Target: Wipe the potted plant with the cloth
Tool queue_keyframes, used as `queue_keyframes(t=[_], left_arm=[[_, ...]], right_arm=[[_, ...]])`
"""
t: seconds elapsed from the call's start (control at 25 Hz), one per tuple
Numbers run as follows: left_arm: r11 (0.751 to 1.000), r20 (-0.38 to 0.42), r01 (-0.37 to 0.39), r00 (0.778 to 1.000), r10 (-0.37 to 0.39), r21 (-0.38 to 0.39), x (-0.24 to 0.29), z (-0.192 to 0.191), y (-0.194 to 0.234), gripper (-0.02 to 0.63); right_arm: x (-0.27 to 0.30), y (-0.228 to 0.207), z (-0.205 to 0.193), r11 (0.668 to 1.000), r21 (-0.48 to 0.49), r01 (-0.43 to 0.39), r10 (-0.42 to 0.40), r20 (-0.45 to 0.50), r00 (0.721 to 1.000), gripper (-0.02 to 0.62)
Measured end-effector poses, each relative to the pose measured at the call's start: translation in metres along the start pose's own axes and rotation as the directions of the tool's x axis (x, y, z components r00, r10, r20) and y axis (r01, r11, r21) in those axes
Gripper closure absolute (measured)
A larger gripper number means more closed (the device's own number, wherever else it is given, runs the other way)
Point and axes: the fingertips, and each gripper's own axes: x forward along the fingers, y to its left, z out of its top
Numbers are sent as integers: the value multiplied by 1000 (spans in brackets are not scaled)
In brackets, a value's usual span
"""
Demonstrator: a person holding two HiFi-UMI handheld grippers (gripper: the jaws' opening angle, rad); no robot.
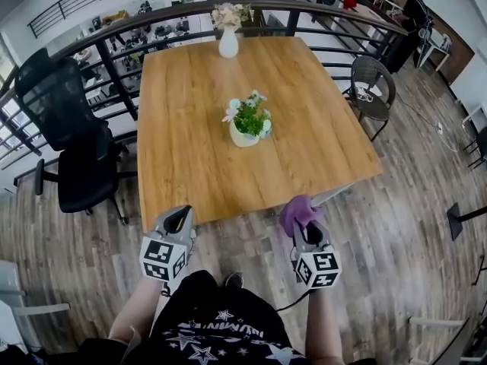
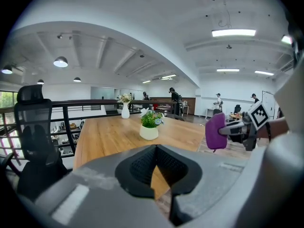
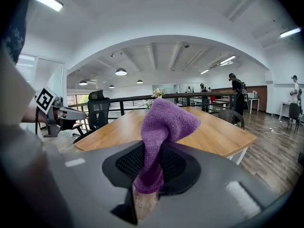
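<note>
Head view, looking steeply down: a person stands at the near edge of a wooden bench (image 1: 190, 158) with a pair of tongs in each hand. The left tongs (image 1: 179, 219) are pressed together with nothing between them. They hang over the plank floor (image 1: 411, 204), just short of the bench's near edge. The right tongs (image 1: 307, 233) are clamped on a purple cloth (image 1: 298, 211), which rises from between the pads in a bunched fold with its top flopped over. The cloth hangs at the bench's near edge, well apart from the potted plant (image 1: 248, 120). The plant sits near the middle of the bench in a round cream pot (image 1: 242, 138). The pot stands upright and holds leafy green stems dotted with small white, pink and blue flowers. At the far edge of the bench a slim white vase (image 1: 228, 44) also stands upright and carries a loose bunch of pale blossoms. The two containers are well apart, with bare wood between them. A black office chair (image 1: 76, 150) stands to the left of the bench and a dark round-backed chair (image 1: 373, 82) to its right. Left gripper view shows the right tongs and the cloth off to the right, beside the bench, with the pot and vase lined up beyond.
</note>
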Motion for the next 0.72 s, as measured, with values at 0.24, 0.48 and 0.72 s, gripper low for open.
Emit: queue_keyframes(t=[0.24,0.48,0.72], left_arm=[[1000,6,-5,1000,5,13,12,9,6,604],[1000,-19,1,1000,-1,-11,44,25,34,604],[1000,1,26,1000,-26,6,108,29,47,604]], right_arm=[[23,-2,-8,999,34,-10,10,-21,1000,511],[43,-15,20,1000,10,10,-9,-66,998,510],[73,-68,24,995,19,98,-96,-51,994,509]])
